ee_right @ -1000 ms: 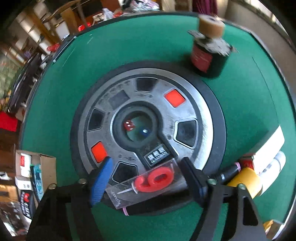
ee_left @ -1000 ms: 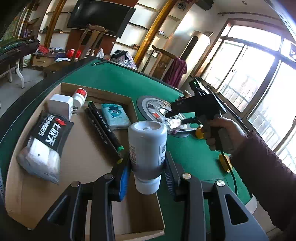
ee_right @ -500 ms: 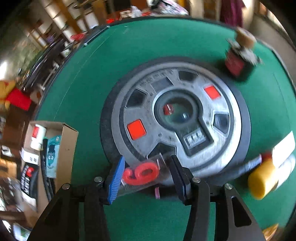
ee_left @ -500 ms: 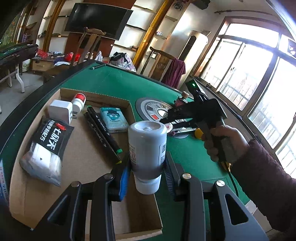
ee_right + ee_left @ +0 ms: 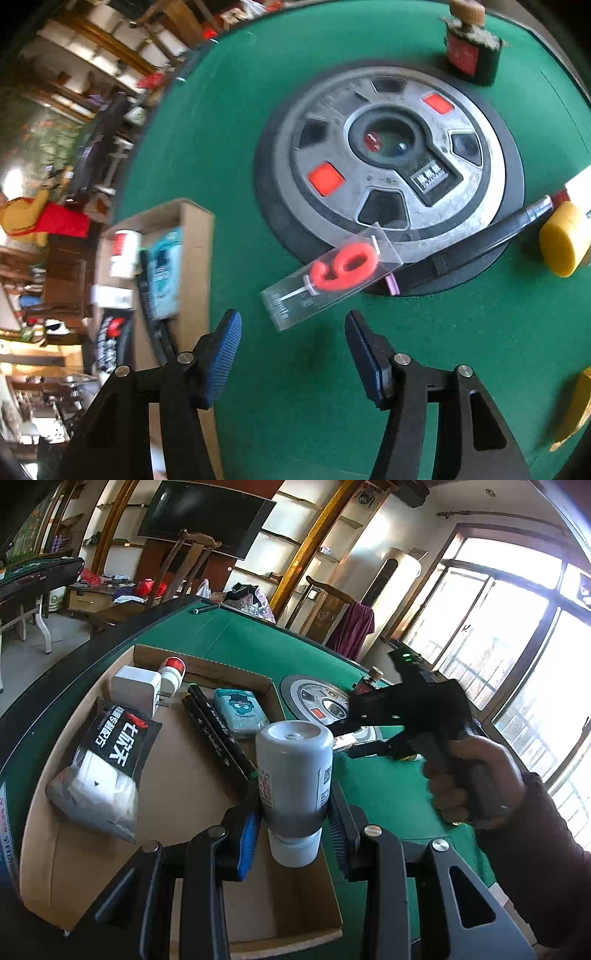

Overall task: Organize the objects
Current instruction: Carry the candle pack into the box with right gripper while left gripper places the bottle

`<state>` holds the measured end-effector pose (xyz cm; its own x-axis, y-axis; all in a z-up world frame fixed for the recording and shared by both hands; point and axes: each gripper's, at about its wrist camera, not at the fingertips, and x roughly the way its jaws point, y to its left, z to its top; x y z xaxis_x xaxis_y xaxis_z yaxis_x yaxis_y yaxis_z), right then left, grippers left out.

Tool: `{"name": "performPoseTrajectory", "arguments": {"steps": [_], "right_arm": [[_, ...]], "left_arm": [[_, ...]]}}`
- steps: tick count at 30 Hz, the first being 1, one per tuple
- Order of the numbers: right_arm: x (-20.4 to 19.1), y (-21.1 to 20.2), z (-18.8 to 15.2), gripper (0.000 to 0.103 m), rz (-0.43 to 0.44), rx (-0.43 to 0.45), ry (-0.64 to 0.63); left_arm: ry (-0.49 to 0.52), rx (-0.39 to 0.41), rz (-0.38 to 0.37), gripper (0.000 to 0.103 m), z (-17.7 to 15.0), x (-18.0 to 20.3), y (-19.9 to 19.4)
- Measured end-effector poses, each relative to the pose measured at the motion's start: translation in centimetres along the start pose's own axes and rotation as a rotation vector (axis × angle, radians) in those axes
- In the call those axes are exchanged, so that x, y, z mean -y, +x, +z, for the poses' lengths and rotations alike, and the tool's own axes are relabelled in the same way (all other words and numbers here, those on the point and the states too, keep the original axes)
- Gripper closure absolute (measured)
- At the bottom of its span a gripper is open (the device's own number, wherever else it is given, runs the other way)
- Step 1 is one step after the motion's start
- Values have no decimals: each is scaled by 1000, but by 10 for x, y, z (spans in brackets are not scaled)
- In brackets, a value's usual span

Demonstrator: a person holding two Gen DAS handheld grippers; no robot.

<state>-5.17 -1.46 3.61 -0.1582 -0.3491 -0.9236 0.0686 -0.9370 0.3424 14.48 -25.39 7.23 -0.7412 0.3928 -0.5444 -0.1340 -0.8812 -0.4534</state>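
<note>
My left gripper (image 5: 293, 827) is shut on a grey bottle (image 5: 293, 768) with a white cap, held cap-down over the near right corner of the cardboard box (image 5: 207, 662). A clear packet with a red "9" candle (image 5: 340, 273) lies slanted, one end on the rim of the round grey disc (image 5: 388, 155), the other toward the green felt. My right gripper (image 5: 291, 325) hovers just short of the packet. Its jaws are opening and nothing is between them. In the left wrist view a person's hand (image 5: 469, 775) holds the right gripper (image 5: 349, 740) over the disc's near edge.
The box holds a black-labelled white packet (image 5: 99, 775), a white charger (image 5: 135, 690), a red-capped tub (image 5: 171, 670), black markers (image 5: 214, 731) and a teal tissue pack (image 5: 240, 710). A black pen (image 5: 480, 243), a yellow cap (image 5: 561, 243) and a corked jar (image 5: 469, 48) surround the disc.
The right gripper has let go of the candle packet, which now rests against the disc's rim, and has drawn back from it with wider jaws. The left gripper and bottle have stayed put.
</note>
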Motion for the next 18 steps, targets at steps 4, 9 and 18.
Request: {"name": "performPoseTrajectory", "arguments": {"steps": [4, 9, 18], "right_arm": [[-7, 11, 21, 37, -68, 40, 21], [-30, 15, 31, 38, -171, 85, -54], [-50, 21, 4, 73, -332, 200, -235]], "left_arm": [[-3, 15, 11, 70, 0, -5, -6], [-20, 22, 6, 70, -2, -12, -8], [4, 39, 18, 69, -7, -13, -13]]}}
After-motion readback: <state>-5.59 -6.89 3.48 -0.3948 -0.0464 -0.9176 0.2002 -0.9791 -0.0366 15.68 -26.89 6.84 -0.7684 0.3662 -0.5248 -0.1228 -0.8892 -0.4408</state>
